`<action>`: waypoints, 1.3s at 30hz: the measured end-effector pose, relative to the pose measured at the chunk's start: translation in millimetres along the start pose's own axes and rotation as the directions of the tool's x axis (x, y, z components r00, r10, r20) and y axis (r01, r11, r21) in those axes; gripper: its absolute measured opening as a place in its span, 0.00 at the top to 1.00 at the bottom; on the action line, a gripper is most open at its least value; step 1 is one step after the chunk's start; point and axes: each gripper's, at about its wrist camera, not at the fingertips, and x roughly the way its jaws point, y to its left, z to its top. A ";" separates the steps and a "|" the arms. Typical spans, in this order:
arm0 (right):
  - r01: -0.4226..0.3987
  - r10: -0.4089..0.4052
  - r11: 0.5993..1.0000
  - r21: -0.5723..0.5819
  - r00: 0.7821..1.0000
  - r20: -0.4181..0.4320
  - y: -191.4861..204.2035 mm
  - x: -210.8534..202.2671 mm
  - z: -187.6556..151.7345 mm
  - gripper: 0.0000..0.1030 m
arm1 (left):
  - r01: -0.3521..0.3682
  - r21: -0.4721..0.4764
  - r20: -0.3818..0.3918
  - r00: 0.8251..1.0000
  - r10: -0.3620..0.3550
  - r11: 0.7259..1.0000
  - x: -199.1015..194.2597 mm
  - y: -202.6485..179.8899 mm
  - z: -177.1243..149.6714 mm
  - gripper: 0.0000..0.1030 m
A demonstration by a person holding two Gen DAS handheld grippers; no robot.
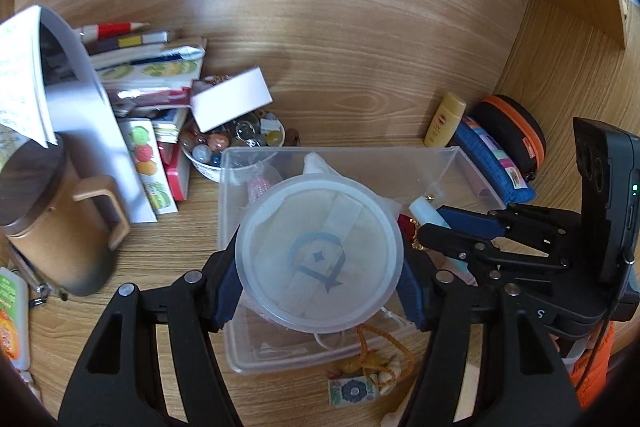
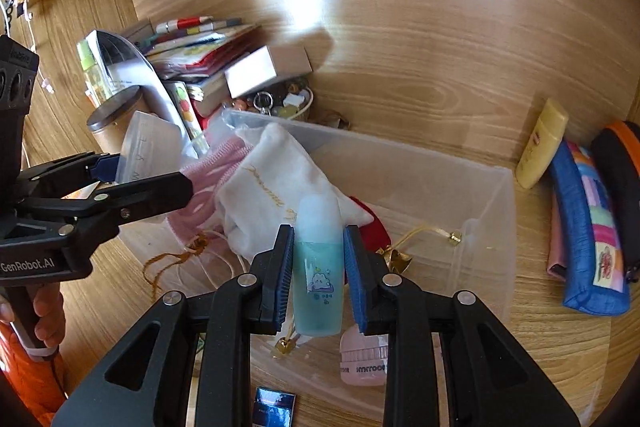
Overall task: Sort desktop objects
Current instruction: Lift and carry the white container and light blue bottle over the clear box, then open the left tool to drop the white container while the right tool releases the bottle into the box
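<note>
Bottle (image 2: 318, 267), blue-green, upright: we grasp it in the right gripper (image 2: 319, 267) directly above the clear bin (image 2: 496, 227), while our left gripper (image 1: 319, 259) clamps a round case (image 1: 319, 259).

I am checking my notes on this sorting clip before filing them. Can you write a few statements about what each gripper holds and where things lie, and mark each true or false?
1. The left gripper is shut on a round translucent case. True.
2. The right gripper is open and holds nothing. False: it is shut on a small blue-green bottle.
3. Both held items are above the clear plastic bin. True.
4. The yellow tube lies inside the bin. False: it stands outside, against the back wall.
5. A white drawstring pouch lies in the bin. True.
</note>
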 end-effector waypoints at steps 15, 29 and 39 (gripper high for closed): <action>0.019 -0.019 1.000 0.011 0.999 -0.051 -3.6 18.9 -6.0 0.78 | 0.019 0.046 -0.060 0.998 -0.017 0.999 22.8 -8.1 -5.1 0.37; 0.045 -0.045 0.999 0.000 0.999 -0.023 -1.8 14.1 -4.4 0.63 | 0.029 0.057 -0.066 0.997 -0.025 0.998 24.6 -8.1 -6.6 0.35; 0.094 -0.093 0.996 -0.014 0.995 0.019 0.2 3.4 -3.0 0.30 | 0.004 0.063 -0.029 1.000 -0.002 0.998 5.6 -13.0 -5.2 0.23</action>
